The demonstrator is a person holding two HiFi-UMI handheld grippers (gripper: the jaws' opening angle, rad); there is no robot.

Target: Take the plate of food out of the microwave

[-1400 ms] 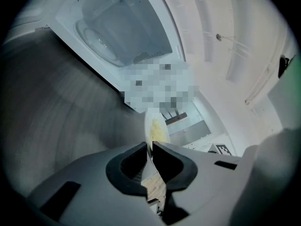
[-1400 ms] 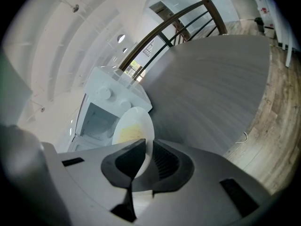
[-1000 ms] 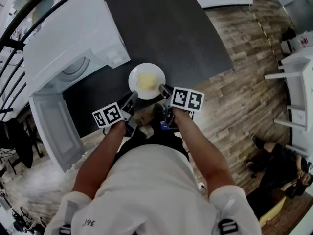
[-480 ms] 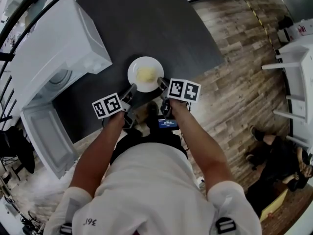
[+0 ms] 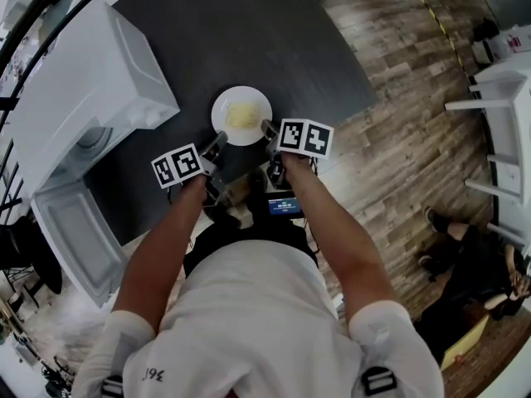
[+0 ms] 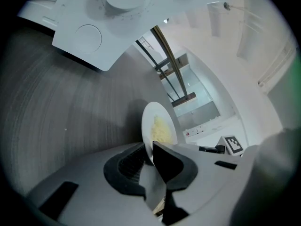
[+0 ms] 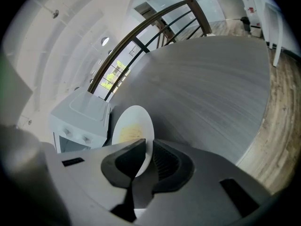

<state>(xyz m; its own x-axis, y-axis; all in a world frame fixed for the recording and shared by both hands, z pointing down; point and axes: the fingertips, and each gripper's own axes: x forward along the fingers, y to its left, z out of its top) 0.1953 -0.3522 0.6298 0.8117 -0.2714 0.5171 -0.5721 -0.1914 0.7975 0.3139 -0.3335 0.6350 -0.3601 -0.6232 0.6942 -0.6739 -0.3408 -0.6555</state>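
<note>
Now holding the white plate (image 5: 221,109) of yellow food (image 5: 241,116) over the dark tabletop (image 5: 249,31).
Pinching its near rim in left gripper (image 5: 217,140) and right gripper (image 5: 267,128), beside the open microwave (image 5: 91,89).

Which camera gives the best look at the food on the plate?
The head view: it looks straight down on the food, a yellow heap in the middle of the plate. Both gripper views see the plate at a steep slant, so the food is a thin yellow smear, with the near rim between the jaws.
</note>
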